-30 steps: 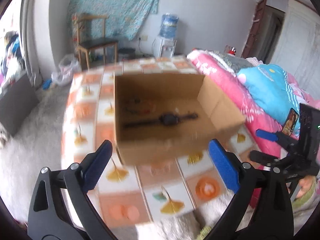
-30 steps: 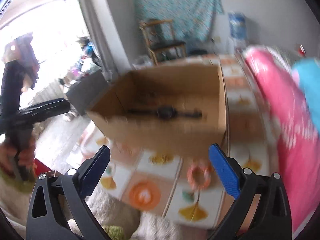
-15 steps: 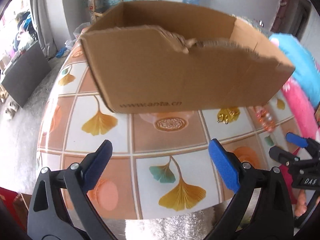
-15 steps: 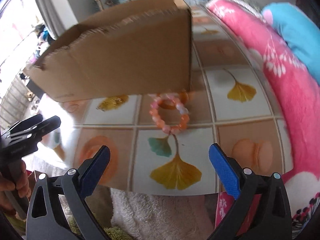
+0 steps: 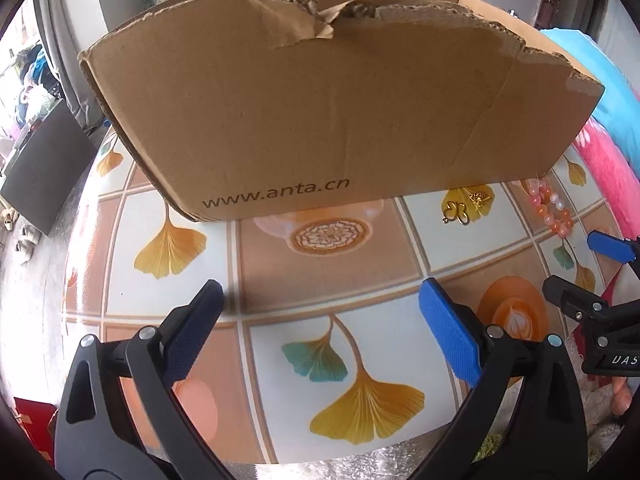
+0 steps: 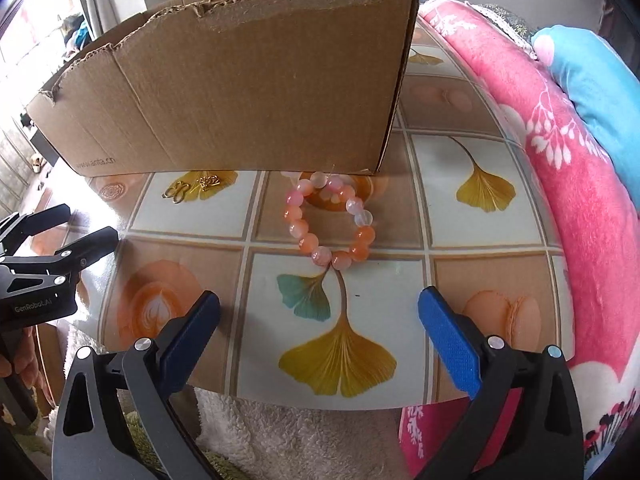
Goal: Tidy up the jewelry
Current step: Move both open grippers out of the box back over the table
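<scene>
We see a bench (image 6: 400, 292) covered with a glossy cloth of square tiles printed with ginkgo leaves and orange rounds. On it stands a cardboard box (image 5: 328, 120), its top edge torn. Just in front of the box lie a gold pendant (image 6: 192, 187) and a bead bracelet (image 6: 330, 220) of pink and orange beads, whose far side touches the box's lower edge.

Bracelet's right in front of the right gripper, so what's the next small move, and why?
Probably ease the right gripper forward and down over the bracelet. Its jaws are open and empty, and the bracelet lies on the table straight ahead, against the box. The left gripper faces bare table.
</scene>
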A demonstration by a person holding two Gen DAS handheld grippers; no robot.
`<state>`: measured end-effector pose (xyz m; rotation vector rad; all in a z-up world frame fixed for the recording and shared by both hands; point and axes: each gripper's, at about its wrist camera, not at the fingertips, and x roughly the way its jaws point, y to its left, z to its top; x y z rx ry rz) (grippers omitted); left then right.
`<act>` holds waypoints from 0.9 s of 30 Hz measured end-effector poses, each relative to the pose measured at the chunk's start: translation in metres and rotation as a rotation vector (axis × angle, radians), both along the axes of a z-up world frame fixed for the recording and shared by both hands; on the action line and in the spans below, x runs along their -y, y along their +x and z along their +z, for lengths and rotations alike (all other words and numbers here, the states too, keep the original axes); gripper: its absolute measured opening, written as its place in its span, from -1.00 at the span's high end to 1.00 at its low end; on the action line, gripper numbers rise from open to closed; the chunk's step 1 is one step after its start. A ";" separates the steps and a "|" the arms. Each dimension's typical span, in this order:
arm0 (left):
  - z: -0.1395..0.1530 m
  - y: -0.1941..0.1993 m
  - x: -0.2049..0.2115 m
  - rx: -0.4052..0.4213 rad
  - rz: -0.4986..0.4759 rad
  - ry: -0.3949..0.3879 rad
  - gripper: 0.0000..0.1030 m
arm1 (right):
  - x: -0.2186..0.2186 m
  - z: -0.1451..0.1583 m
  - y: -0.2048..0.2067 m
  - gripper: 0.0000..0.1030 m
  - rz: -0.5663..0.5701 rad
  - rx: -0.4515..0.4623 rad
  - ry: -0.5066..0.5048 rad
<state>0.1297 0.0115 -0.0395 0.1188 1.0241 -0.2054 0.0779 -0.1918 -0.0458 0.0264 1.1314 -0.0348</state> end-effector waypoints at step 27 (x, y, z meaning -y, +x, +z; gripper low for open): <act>-0.002 0.018 0.003 -0.039 -0.007 0.010 -0.87 | 0.005 0.009 0.048 -0.88 -0.024 -0.142 0.002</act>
